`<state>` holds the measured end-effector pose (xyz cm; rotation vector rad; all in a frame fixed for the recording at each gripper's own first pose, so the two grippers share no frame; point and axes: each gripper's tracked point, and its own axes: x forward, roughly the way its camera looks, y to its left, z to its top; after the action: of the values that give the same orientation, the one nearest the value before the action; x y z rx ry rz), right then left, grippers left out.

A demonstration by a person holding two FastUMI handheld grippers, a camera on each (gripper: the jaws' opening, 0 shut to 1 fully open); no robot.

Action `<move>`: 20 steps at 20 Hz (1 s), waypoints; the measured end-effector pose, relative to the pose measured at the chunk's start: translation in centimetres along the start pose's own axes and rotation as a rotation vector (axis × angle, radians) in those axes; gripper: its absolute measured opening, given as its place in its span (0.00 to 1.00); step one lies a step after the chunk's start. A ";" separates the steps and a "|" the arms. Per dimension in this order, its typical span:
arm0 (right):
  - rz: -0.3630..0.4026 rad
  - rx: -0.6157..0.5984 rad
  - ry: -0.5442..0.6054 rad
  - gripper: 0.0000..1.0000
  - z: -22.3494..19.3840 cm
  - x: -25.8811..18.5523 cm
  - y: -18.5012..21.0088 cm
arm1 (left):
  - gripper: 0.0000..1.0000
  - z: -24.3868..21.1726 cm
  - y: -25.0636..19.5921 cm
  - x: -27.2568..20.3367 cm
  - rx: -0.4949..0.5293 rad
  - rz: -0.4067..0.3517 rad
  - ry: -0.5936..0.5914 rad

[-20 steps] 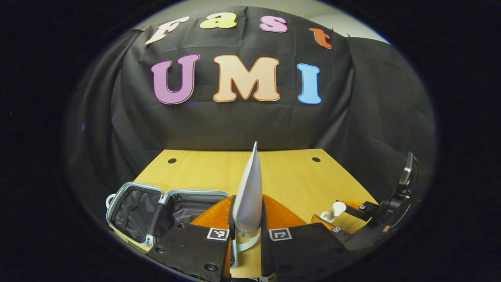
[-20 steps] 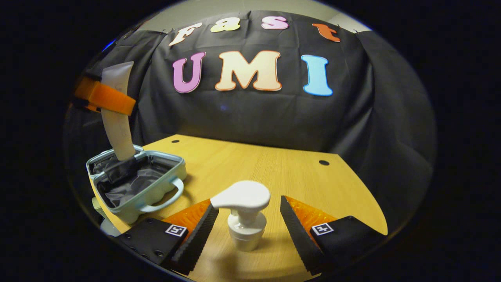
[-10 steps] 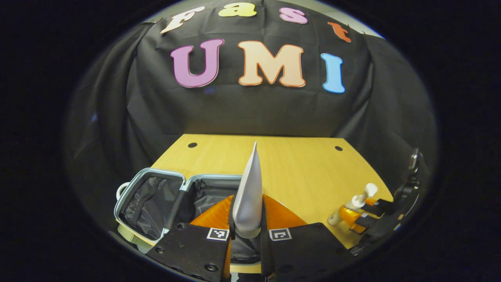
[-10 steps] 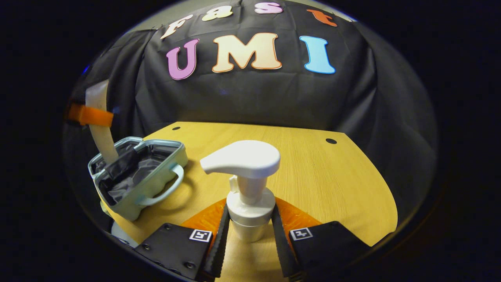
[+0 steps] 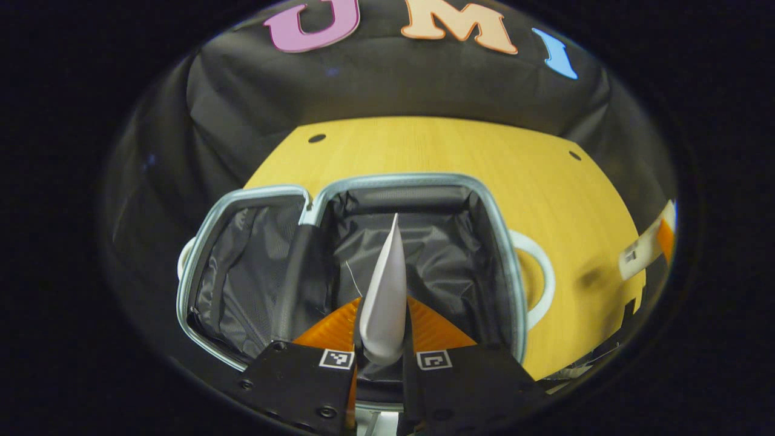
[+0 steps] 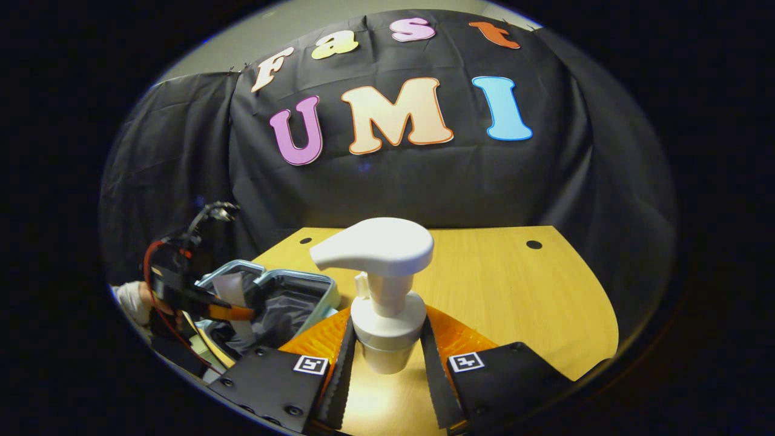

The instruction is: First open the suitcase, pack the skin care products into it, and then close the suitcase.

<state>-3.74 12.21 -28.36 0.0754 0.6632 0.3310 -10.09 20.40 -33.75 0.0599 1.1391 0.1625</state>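
The pale blue suitcase [image 5: 393, 180] lies open on the wooden table [image 5: 436, 145], showing both grey-lined halves. My left gripper [image 5: 383, 303] is shut on a white tube [image 5: 387, 272], which points down over the suitcase's right half. In the right gripper view, my right gripper [image 6: 386, 324] is shut on the neck of a white pump bottle [image 6: 375, 242], which stands upright between the fingers. The same view shows the left gripper [image 6: 233, 312] holding the tube [image 6: 229, 287] above the suitcase [image 6: 324, 297]. The right gripper with the bottle [image 5: 642, 248] is a blur at the right edge of the left gripper view.
A curved white handle [image 5: 542, 278] sticks out from the suitcase's right side. Bare table [image 6: 514, 284] stretches to the right and back, with two small dark holes near the far edge. A gloved hand [image 6: 133, 300] holds the left gripper at the table's left edge.
My left gripper moved forward and tipped down, bringing the tube over the suitcase's right half. My right gripper closed on the pump bottle's neck and then rose with it.
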 end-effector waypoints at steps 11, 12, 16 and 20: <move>0.207 0.088 0.091 0.57 0.9 2.4 11.3 | 0.97 3.2 0.5 0.2 -0.007 -0.089 -0.167; 0.221 0.086 0.112 0.57 0.2 2.8 12.2 | 0.96 3.9 0.9 -0.4 -0.016 -0.094 -0.195; 0.276 0.088 0.195 0.57 -2.5 4.4 16.2 | 0.96 5.5 3.9 -2.8 -0.050 -0.095 -0.283; 0.302 0.064 0.279 0.58 -6.6 6.5 19.1 | 0.96 5.8 9.0 -4.7 -0.097 -0.044 -0.320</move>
<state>-8.31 32.13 -34.06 0.1944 0.9414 0.6186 -7.61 28.72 -25.90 -0.0246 0.8115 0.1620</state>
